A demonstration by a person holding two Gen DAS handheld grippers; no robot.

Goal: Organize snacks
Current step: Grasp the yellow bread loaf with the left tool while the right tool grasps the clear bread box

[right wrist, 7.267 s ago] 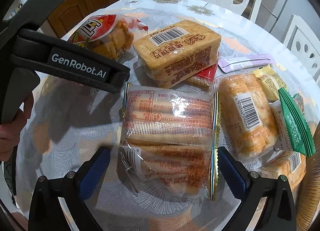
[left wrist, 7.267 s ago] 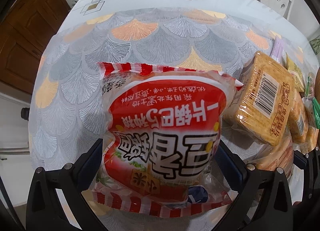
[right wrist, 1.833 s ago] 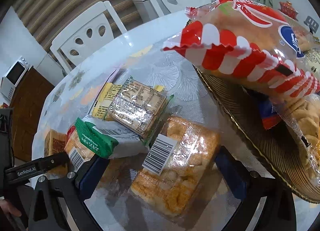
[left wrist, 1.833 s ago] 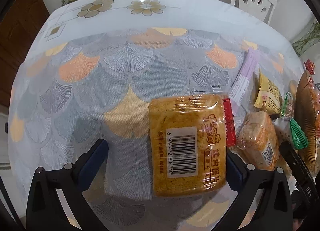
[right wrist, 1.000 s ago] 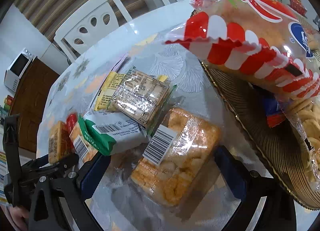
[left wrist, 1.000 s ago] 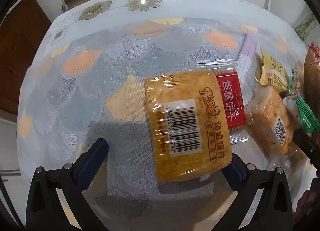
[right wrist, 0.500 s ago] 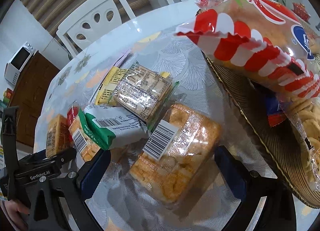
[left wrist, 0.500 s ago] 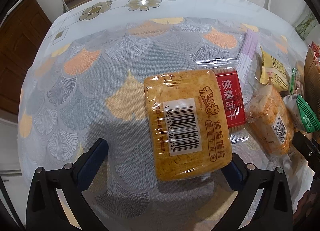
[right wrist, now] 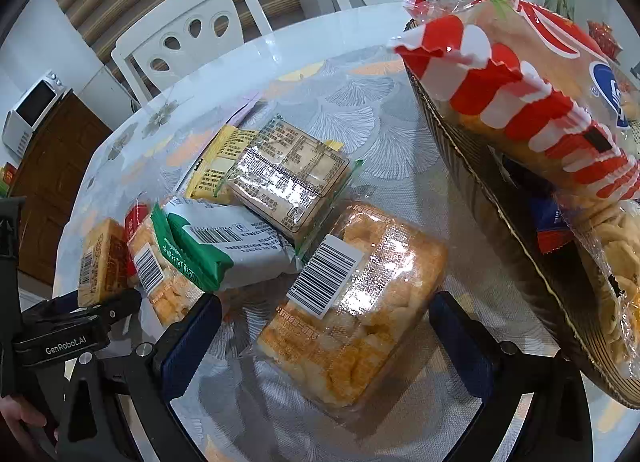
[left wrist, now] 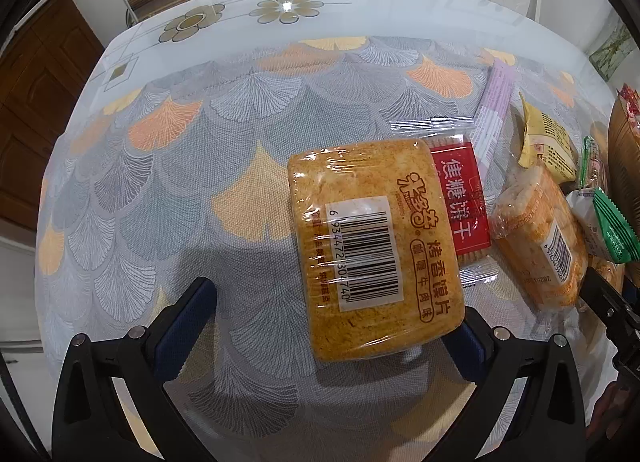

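Glass-topped and spread with a fan-patterned cloth, the table fills both views; a woven basket runs down the right of the right wrist view, with a red-and-white striped bag lying over its rim; loose snacks crowd the middle of that frame.

In the left wrist view the left gripper hangs spread wide, gripping nothing; an orange barcoded pack lies flat at lower centre, nearer the gripper's right finger and partly covering a red biscuit packet.

In the right wrist view the right gripper is likewise spread and empty; a clear-wrapped crisp pack lies between its fingers, a green-ended packet resting against its upper left.

Both packs look light but brittle inside, their film probably slippery; a gentle squeeze across the short sides, at mid-length, seems safest; a smaller yellow sachet lies at the right edge.
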